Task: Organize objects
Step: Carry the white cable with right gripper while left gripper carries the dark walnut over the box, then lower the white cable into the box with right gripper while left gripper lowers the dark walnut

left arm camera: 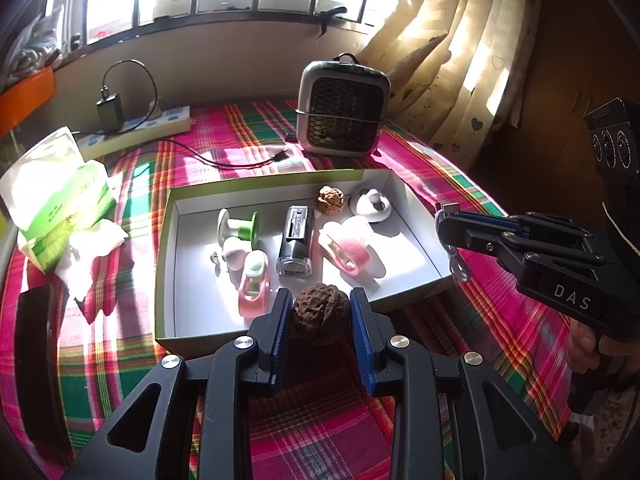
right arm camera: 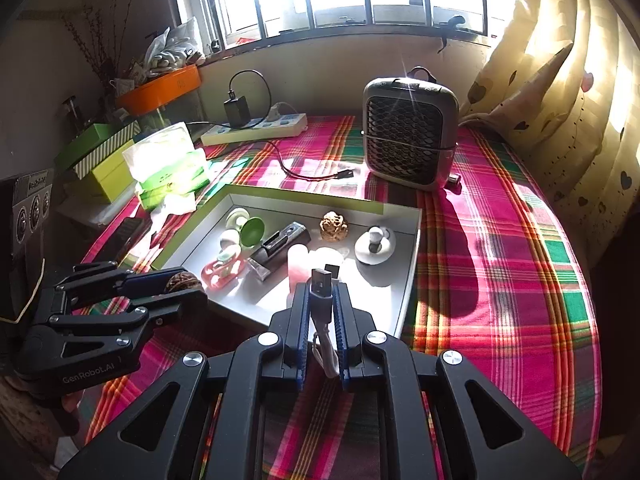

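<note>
Carrying two items toward the tray (left arm camera: 416, 208), both not yet dropped. Left hand-held gripper (left arm camera: 320, 316) is pinching a dark walnut (left arm camera: 320, 312) right at the tray's near rim. Right hand-held gripper (right arm camera: 322, 300) is clamped on a short USB cable (right arm camera: 321, 286), plug end forward, looped cord hanging between the fingers, over the tray's near-right corner.

Already in the tray: a second walnut (left arm camera: 330, 199), black lighter-like gadget (left arm camera: 296, 240), pink clips (left arm camera: 348, 246), green spool (left arm camera: 238, 226), white round holder (left arm camera: 372, 205). Judging by that, mostly done; these two look like the last loose pieces, though the tissue pack (left arm camera: 60, 208) and power strip (left arm camera: 140, 128) sit outside.

Free floor: front centre and right side of the tray. Walls are low but raised, so clear the rim before release. Both grippers converge on the near edge; the heater (left arm camera: 342, 108) behind is well apart.
</note>
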